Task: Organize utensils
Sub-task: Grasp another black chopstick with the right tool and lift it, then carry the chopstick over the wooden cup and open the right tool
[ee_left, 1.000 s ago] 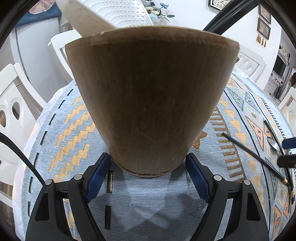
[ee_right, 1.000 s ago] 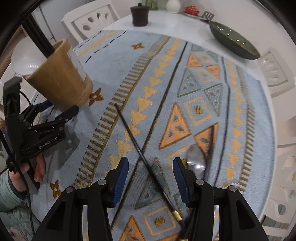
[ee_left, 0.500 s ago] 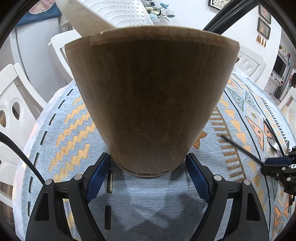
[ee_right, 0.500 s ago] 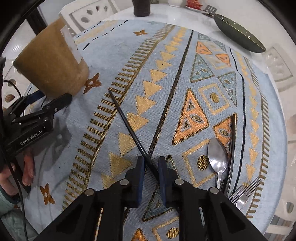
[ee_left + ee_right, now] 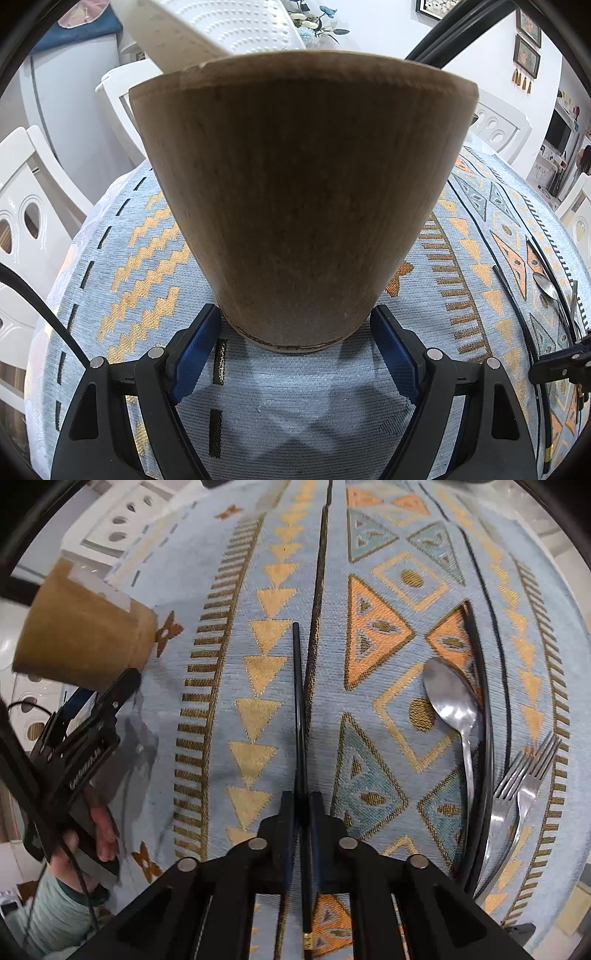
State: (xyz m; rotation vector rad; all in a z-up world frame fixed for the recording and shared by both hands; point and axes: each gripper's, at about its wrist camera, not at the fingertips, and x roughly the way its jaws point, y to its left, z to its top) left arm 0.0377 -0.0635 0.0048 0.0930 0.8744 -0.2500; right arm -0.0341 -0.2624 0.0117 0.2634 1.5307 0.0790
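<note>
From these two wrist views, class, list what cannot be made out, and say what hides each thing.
- Inside of the wooden holder: left wrist view, its own wall hides it.
- White utensil and black sticks in it: lower parts hidden by the rim.
- Forks: right wrist view, handles cut off by the gripper body.
- Second chopstick: lower end hidden likewise.

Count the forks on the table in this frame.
2. Both lie side by side at the right edge of the right wrist view, right of the spoon: the left fork and the right fork, their handles overlapping. More may be hidden beneath the gripper.
</note>
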